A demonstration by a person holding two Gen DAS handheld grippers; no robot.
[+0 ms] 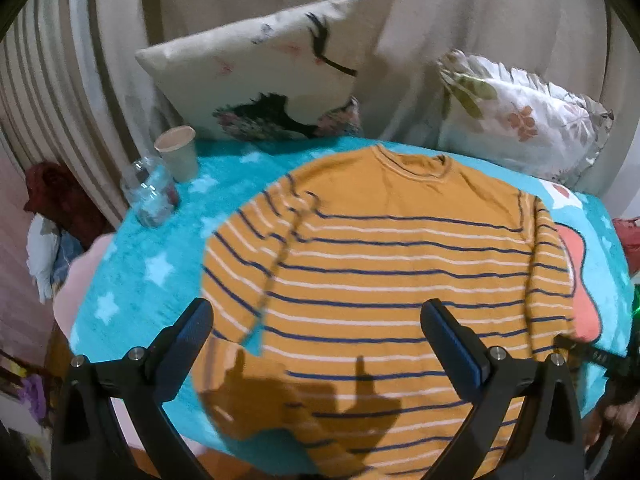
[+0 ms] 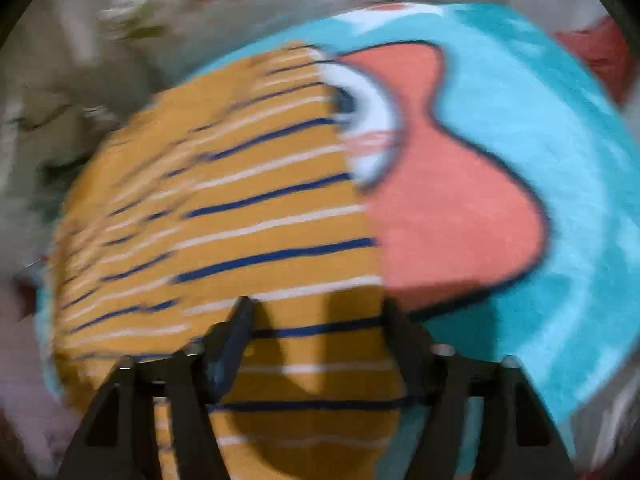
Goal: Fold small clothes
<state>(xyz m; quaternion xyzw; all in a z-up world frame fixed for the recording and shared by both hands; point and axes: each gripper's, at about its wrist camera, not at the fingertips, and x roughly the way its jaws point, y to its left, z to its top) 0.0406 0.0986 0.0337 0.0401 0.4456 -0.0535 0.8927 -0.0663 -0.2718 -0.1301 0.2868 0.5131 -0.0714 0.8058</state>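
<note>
A mustard-yellow sweater [image 1: 400, 264] with navy and white stripes lies flat on a turquoise blanket [image 1: 160, 248], both sleeves folded in over the body. My left gripper [image 1: 316, 320] is open and empty, held above the sweater's lower left part. My right gripper [image 2: 316, 312] is open, low over the sweater's [image 2: 240, 216] right edge, one finger over the cloth and one near its edge by the blanket's [image 2: 520, 128] pink patch. That view is blurred. The right gripper's tip also shows in the left wrist view [image 1: 592, 354] at the sweater's right hem.
A paper cup [image 1: 178, 152] and a glass jar [image 1: 152, 192] stand on the blanket's far left corner. Two pillows [image 1: 260, 76] [image 1: 520, 116] lean against the curtain behind. Clutter lies off the left edge.
</note>
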